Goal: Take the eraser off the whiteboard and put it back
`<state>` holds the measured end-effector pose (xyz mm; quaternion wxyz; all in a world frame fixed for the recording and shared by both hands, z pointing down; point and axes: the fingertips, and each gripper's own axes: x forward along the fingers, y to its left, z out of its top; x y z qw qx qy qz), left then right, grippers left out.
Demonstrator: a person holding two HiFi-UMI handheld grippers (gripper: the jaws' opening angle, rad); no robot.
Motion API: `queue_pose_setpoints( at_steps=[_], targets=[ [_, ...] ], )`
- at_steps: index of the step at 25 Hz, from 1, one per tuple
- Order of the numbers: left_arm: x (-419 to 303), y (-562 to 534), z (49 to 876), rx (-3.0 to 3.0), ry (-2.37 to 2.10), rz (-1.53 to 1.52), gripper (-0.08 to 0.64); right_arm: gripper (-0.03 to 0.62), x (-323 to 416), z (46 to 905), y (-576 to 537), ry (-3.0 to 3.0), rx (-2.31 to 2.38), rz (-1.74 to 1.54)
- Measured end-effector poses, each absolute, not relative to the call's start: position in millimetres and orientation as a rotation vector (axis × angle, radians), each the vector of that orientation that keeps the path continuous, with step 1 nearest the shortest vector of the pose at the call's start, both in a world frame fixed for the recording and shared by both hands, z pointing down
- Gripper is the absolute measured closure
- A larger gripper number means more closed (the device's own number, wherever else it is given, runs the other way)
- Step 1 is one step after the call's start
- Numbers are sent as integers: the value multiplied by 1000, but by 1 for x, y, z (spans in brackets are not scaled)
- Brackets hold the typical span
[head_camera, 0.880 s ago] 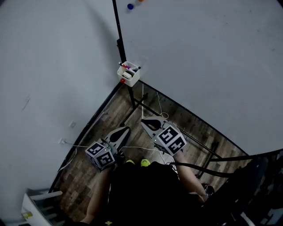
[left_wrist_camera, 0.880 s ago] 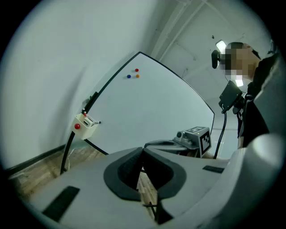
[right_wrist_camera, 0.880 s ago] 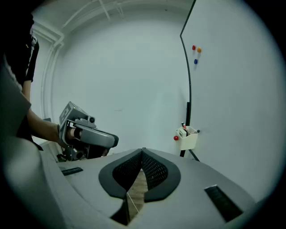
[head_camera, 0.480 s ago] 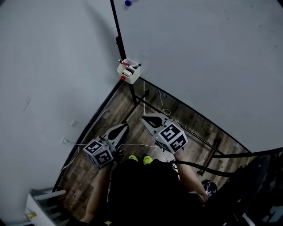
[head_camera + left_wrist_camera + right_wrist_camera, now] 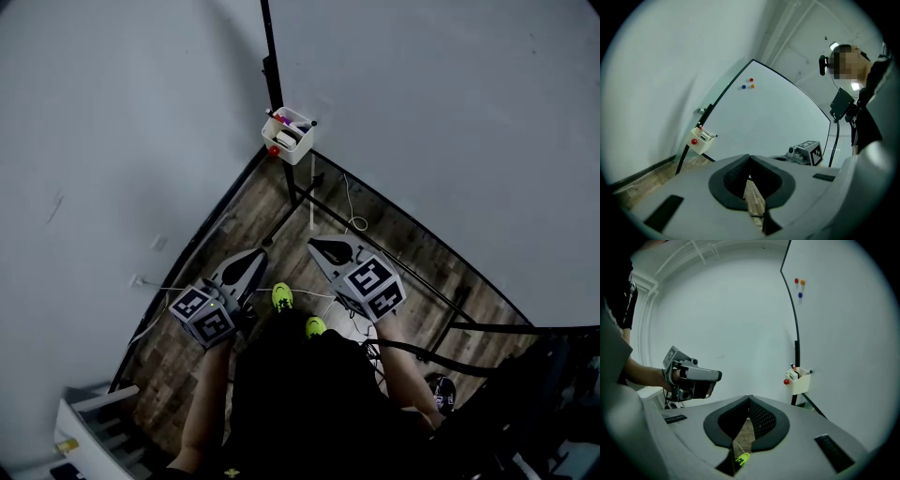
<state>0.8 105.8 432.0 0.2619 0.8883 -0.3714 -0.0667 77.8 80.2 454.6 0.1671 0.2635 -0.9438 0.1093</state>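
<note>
Items on view, as we count them:

- Whiteboard (image 5: 450, 112): a black-framed, blank white surface. It stands on a dark stand over a wooden floor (image 5: 239, 234), next to a pale wall (image 5: 112, 141).
- Three magnets (image 5: 751, 80): red, orange and blue, clustered high on the board near its framed edge.
- Holder (image 5: 294, 153): a small white box fixed to the board's frame at its lower corner. It has a red knob (image 5: 274, 150) on its side and marker pens standing inside.
- Eraser: we cannot pick it out with certainty. A pale block lies in the holder among the pens, but it is too small to identify. Nothing sits on the board face apart from the magnets.
- Left gripper (image 5: 255, 258): held low in front of us and aimed toward the board's corner. Its fingertips (image 5: 736, 176) meet at the front, so the jaws are closed. Nothing is between them, and only floor shows through the gap behind.
- Right gripper (image 5: 321, 248): just beside the left and well apart from the holder. Its pads (image 5: 761, 420) are likewise brought together and empty.
- Shoes (image 5: 282, 296): a yellow-green pair on the floor beneath the grippers.
- Cable (image 5: 354, 223): a white line, looped on the floor by the stand.
</note>
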Motion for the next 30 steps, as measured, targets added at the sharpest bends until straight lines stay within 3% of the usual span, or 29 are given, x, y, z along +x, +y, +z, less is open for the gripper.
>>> queue_pose_setpoints(
  at_steps=[30],
  targets=[
    [-68,-36,444,2434,-804,-182,551,578,-3,456,-51,-2561,893,273]
  ],
)
